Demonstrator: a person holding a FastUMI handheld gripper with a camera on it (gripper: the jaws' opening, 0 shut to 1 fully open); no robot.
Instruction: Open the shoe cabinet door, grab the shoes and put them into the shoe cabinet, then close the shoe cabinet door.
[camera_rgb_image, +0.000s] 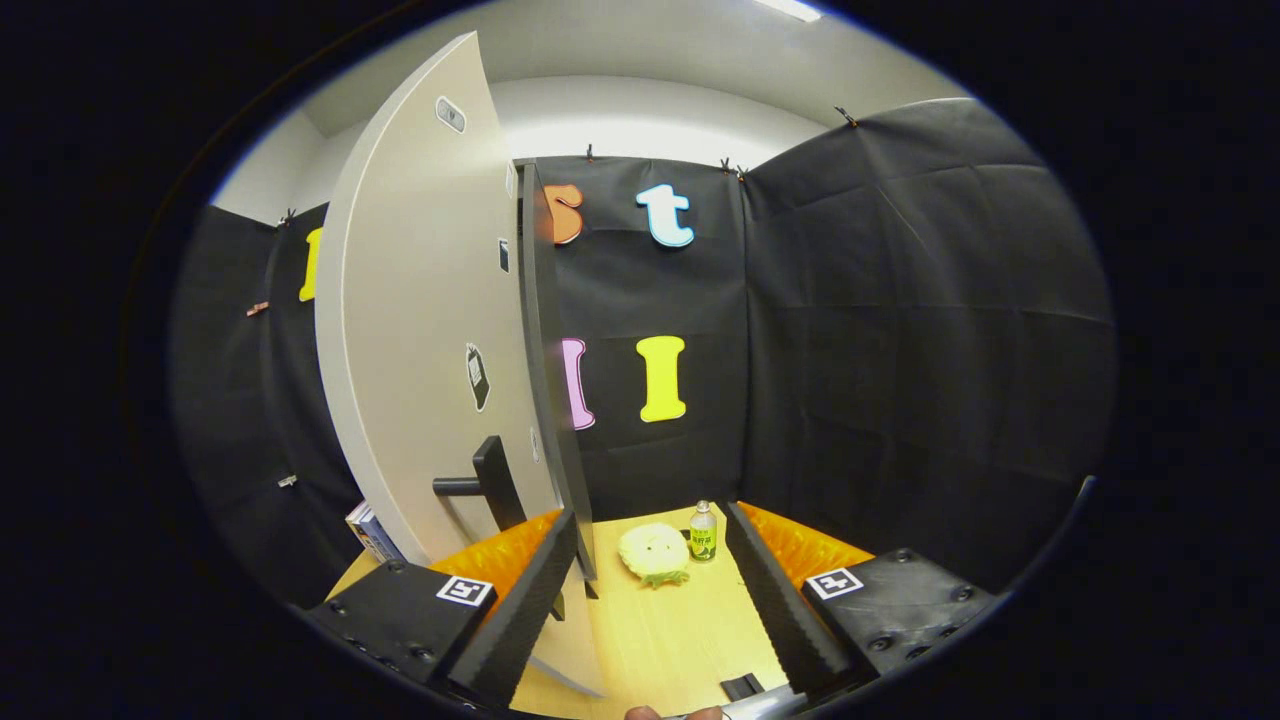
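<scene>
The shoe cabinet door (420, 330), a tall light-grey panel, stands upright to the left of my fingers. Its black bar handle (490, 480) sticks out low on the panel, just above my left finger. A dark vertical edge (548, 380) runs along the panel's right side and reaches the table beside my left fingertip. I cannot tell whether the door is ajar. My gripper (652, 515) is open, with only bare tabletop between its fingers.
On the light wooden table (670, 630), a pale yellow plush toy (652, 553) and a small green-labelled bottle (703, 532) lie just beyond the fingertips. A blue-and-white book-like thing (370, 530) leans at the cabinet's lower left. Black cloth walls close in behind and to the right.
</scene>
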